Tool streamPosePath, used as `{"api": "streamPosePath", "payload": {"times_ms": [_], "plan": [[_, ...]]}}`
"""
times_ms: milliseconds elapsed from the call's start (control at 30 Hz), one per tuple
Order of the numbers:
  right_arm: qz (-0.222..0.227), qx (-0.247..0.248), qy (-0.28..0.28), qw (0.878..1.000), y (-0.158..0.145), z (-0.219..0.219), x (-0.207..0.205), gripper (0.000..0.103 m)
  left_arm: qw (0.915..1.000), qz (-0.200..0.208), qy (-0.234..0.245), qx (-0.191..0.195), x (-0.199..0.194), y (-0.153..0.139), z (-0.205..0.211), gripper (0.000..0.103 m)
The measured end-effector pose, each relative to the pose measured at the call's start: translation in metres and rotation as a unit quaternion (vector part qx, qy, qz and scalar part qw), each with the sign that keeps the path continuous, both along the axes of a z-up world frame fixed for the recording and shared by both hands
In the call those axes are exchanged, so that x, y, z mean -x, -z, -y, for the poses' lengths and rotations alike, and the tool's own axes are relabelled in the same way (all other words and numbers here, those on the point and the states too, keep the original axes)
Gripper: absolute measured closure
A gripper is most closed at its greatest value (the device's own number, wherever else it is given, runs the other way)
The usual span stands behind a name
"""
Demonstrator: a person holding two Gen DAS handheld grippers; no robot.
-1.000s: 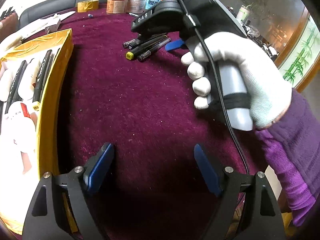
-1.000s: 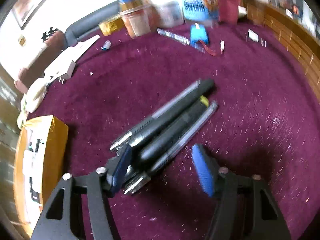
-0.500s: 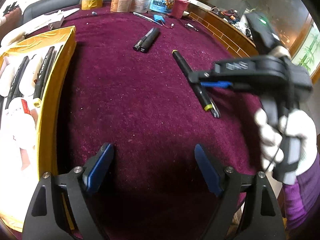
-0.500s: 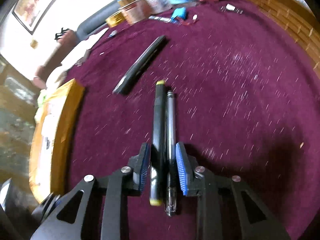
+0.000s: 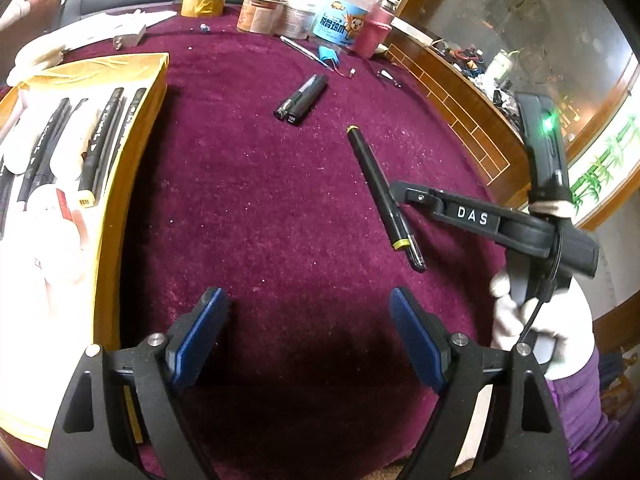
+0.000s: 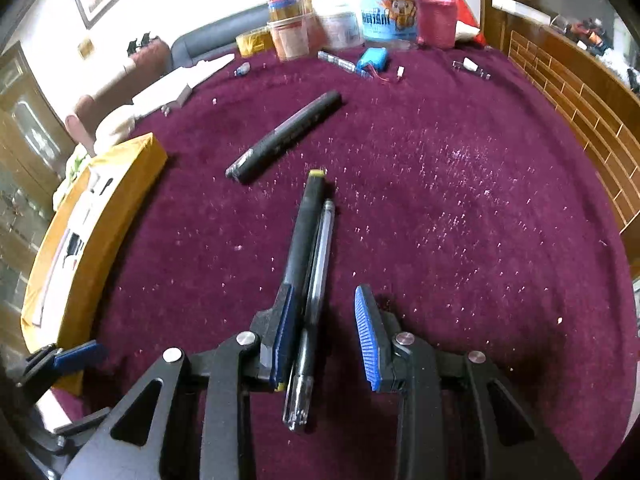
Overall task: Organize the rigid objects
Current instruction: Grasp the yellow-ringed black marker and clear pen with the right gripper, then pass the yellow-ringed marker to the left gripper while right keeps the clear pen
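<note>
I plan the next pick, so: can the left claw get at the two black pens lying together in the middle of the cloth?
Probably yes. The left claw is open and empty, and only bare purple cloth lies between it and the two black pens; nothing stands over them.

Table centre: a marker (image 6: 306, 222) and a pen (image 6: 316, 276) lie side by side, touching.
Behind them: two more pens (image 6: 286, 138), paired.
Left edge: box (image 6: 120, 184) holding markers (image 5: 100, 144).
Far edge: jars (image 6: 292, 36), tape roll (image 5: 203, 5).
</note>
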State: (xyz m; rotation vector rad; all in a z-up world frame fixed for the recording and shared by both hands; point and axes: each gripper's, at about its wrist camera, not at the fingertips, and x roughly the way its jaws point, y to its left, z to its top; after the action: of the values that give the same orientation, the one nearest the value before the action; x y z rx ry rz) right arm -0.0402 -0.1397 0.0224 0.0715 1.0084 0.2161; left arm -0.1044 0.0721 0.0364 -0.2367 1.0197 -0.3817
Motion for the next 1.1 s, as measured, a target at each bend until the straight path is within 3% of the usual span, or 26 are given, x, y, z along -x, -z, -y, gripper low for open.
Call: {"api": "streamPosePath", "payload": {"times_ms": [67,133,533,567,633,667,867,1100], "plan": [[-0.004,0.024,0.007,1.000,0.002,-0.001,-0.002,0.076,1.0000,0.000,0.000,-0.004,-0.001,0.000,0.001,0.019],[-0.015,0.009,0.006,1.000,0.008,0.000,-0.002,0.075,1.0000,0.001,0.001,-0.007,-0.001,0.000,0.002,0.019],[0.014,0.061,-0.010,0.998,0.012,-0.021,-0.005,0.071,0.9999,0.010,0.009,-0.008,-0.006,-0.005,0.002,0.019],[0.016,0.063,-0.014,0.998,0.012,-0.021,-0.005,0.072,0.9998,0.012,0.010,-0.009,-0.006,-0.006,0.002,0.019],[0.016,0.060,-0.009,0.998,0.011,-0.014,-0.005,0.089,0.9997,0.017,0.012,-0.011,-0.005,-0.008,0.003,0.019],[0.012,0.050,-0.001,0.999,0.011,-0.005,-0.007,0.095,0.9996,0.021,0.012,-0.012,-0.006,-0.009,0.003,0.019],[0.012,-0.024,0.081,0.996,0.011,0.058,-0.017,0.095,0.9996,0.026,0.007,-0.011,-0.017,-0.014,0.001,0.019],[0.033,-0.088,0.089,0.992,0.014,0.080,-0.013,0.095,0.9981,0.046,0.010,-0.040,-0.037,-0.023,0.020,0.019]]}}
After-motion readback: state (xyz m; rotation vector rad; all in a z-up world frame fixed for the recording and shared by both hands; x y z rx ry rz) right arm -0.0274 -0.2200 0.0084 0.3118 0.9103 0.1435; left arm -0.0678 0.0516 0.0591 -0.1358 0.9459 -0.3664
